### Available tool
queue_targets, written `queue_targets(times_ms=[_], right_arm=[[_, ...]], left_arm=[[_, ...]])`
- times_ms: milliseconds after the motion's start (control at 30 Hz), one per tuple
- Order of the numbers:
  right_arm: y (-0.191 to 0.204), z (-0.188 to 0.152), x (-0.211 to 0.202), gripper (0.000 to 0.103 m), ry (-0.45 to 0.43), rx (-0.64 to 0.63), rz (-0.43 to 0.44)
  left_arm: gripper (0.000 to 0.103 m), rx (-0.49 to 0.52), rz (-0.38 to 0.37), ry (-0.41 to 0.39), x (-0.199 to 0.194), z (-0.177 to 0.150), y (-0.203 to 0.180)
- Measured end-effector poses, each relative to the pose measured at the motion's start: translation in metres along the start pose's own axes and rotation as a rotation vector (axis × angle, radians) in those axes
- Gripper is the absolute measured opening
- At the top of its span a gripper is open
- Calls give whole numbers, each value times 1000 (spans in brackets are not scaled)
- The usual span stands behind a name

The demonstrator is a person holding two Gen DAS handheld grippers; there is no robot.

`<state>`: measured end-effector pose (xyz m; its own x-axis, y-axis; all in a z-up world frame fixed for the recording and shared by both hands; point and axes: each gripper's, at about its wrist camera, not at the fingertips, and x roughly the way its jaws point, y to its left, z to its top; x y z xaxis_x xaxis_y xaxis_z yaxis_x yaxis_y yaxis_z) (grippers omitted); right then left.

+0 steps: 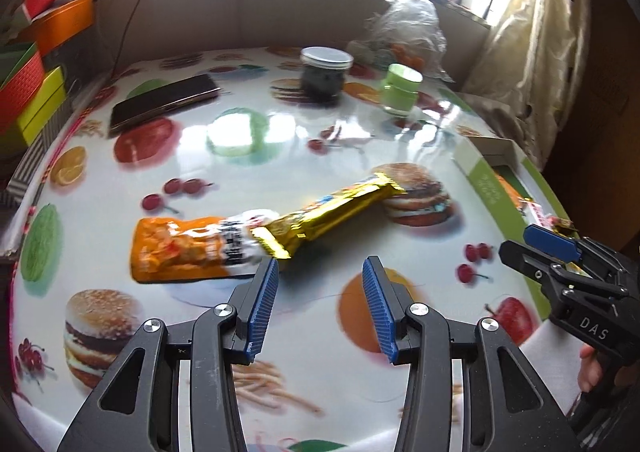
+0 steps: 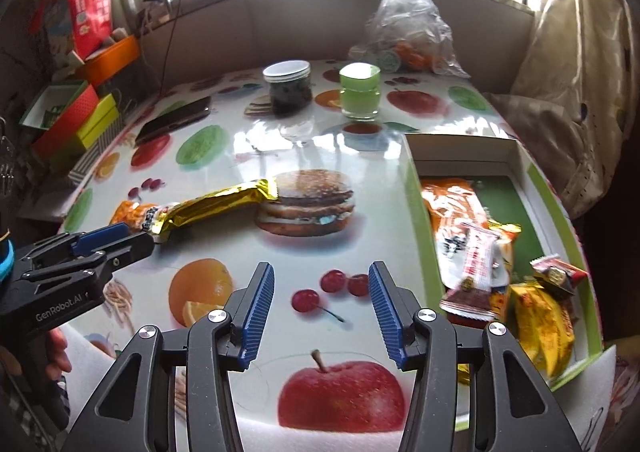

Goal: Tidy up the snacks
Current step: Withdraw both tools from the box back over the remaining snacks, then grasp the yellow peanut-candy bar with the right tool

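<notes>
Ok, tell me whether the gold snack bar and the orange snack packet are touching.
Touching. The left wrist view shows the gold snack bar with its near end lying over the orange snack packet; no gap shows between them.

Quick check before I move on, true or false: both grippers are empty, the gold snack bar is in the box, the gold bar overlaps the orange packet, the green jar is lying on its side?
1. Left gripper and right gripper are open and empty: true.
2. The gold foil snack bar is in the green-walled cardboard box: false, it lies on the table.
3. The gold bar overlaps the orange snack packet: true.
4. The green lidded jar lies on its side: false, upright.
</notes>
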<state>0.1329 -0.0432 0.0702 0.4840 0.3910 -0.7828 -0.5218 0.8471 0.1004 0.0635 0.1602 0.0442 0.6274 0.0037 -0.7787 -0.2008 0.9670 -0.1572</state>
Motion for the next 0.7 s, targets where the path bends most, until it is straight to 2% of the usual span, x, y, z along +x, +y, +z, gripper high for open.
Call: queue_targets(times_ms=[333,600,700], right_arm=[[33,25,36,52,38,22,62],[54,46,72,53,78,41,68],[61,50,83,53,87,56,81]], left_arm=[[45,-87,60,18,7,0,58],[45,-131,106,33,16,-1,88],[45,-154,101,39,18,-3,95]])
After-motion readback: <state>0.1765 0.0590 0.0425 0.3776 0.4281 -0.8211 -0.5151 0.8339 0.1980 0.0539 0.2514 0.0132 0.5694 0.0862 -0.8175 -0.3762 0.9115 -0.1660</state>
